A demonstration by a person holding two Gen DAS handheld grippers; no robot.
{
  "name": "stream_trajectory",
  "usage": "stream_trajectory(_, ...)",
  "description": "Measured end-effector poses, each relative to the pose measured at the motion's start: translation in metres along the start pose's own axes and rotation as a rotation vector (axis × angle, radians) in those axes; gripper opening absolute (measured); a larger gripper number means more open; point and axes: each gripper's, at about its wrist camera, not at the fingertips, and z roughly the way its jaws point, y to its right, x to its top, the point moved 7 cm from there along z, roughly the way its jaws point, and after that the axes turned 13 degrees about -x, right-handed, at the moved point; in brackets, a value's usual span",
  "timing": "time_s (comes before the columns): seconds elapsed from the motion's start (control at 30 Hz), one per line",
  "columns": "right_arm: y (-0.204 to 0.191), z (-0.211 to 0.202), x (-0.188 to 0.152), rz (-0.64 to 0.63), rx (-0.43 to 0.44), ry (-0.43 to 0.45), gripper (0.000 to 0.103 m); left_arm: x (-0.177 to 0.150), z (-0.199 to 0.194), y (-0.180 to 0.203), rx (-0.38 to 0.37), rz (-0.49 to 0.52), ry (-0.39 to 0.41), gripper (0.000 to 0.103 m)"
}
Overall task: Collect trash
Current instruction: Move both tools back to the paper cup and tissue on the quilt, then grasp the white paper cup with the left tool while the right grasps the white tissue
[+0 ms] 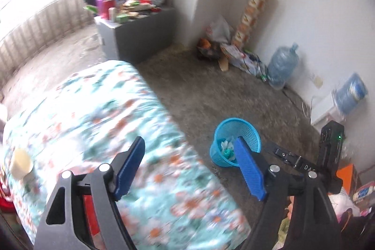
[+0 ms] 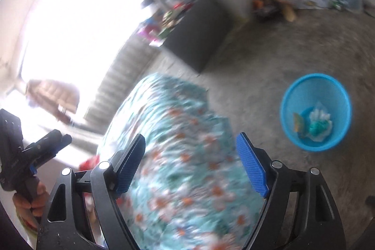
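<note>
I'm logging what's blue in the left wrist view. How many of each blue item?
Blue mesh bin: 1
Blue water jugs: 2
Blue finger pads on the open, empty left gripper: 2
Total: 5

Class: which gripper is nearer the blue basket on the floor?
Right. The right gripper hangs over the bed edge with the blue basket just off to its right; the left gripper sits farther out on the other side, over the bed.

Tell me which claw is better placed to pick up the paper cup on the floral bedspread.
Probably the left claw: its view shows the paper cup on the bedspread at its left. The right claw's view shows no cup. Both are open and empty.
</note>
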Motion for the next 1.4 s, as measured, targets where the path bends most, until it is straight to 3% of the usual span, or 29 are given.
stream_trajectory(0.2, -0.053, 0.003, -0.012, -0.141, 0.053, -0.062, 0.076, -0.024, -0.084, -0.069, 0.04, -0.118, 0.141, 0.076)
stream_trajectory(0.43, -0.108, 0.017, -0.032, -0.258, 0.099, -0.136, 0.076, -0.068, -0.16, -0.165, 0.111, -0.327, 0.293, 0.077)
stream_trajectory(0.73, -0.179, 0.052, -0.06, -0.351, 0.161, -0.262, 0.076, -0.132, -0.172, -0.268, 0.135, -0.543, 0.329, 0.077)
stream_trajectory(0.87, -0.202, 0.076, -0.067, -0.378, 0.161, -0.31, 0.075, -0.134, -0.164, -0.287, 0.169, -0.518, 0.336, 0.077)
stream_trajectory(1.07, -0.229, 0.115, -0.069, -0.336, 0.205, -0.413, 0.069, -0.108, -0.141, -0.316, 0.267, -0.428, 0.335, 0.075)
stream_trajectory(1.2, -0.247, 0.147, -0.068, -0.304, 0.227, -0.478, 0.065, -0.095, -0.121, -0.331, 0.317, -0.378, 0.296, 0.067)
stream_trajectory(1.4, -0.266, 0.188, -0.058, -0.32, 0.18, -0.488, 0.063, -0.089, -0.091, -0.347, 0.444, -0.272, 0.201, 0.057)
